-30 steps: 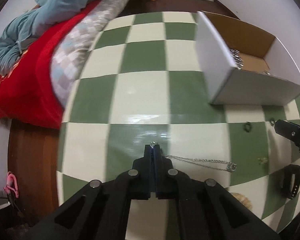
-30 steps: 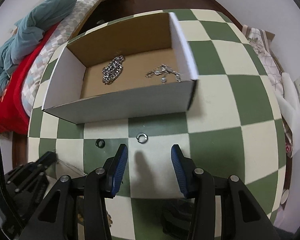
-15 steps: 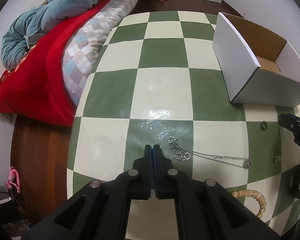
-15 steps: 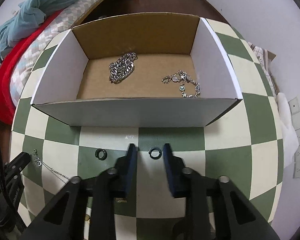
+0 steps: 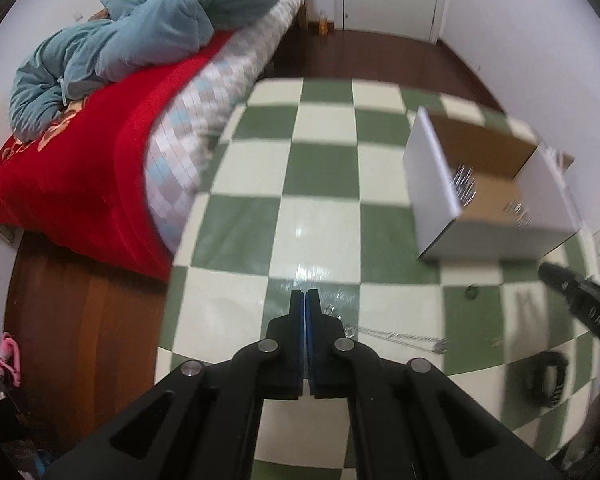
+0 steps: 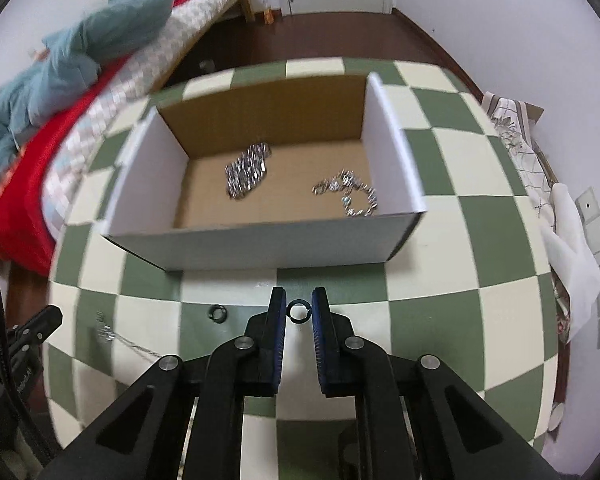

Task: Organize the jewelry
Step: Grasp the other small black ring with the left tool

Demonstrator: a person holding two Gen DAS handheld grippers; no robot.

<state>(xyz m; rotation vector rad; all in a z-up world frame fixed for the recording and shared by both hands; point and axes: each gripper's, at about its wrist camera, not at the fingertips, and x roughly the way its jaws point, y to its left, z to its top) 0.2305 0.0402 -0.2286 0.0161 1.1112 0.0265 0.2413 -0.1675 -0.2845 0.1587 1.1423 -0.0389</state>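
My right gripper (image 6: 299, 311) is shut on a small dark ring (image 6: 299, 311), held between its fingertips just in front of the white cardboard box (image 6: 260, 240). The box holds a heavy silver chain (image 6: 246, 176) and a silver bracelet (image 6: 346, 194). A second dark ring (image 6: 218, 314) lies on the checked table to the left. My left gripper (image 5: 305, 300) is shut and empty, raised above a thin silver necklace (image 5: 396, 336) that lies on the table. The box (image 5: 432, 196) also shows in the left wrist view at right.
A black watch band (image 5: 548, 376) lies at the table's right front. The bed with red and blue-grey covers (image 5: 100, 140) stands left of the table. White cloth (image 6: 572, 248) lies off the table's right edge. The right gripper's tip (image 5: 580, 300) shows in the left wrist view.
My right gripper has closed on the dark ring and lifted slightly. My left gripper let the necklace drop onto the table and has risen and drawn back, still shut.
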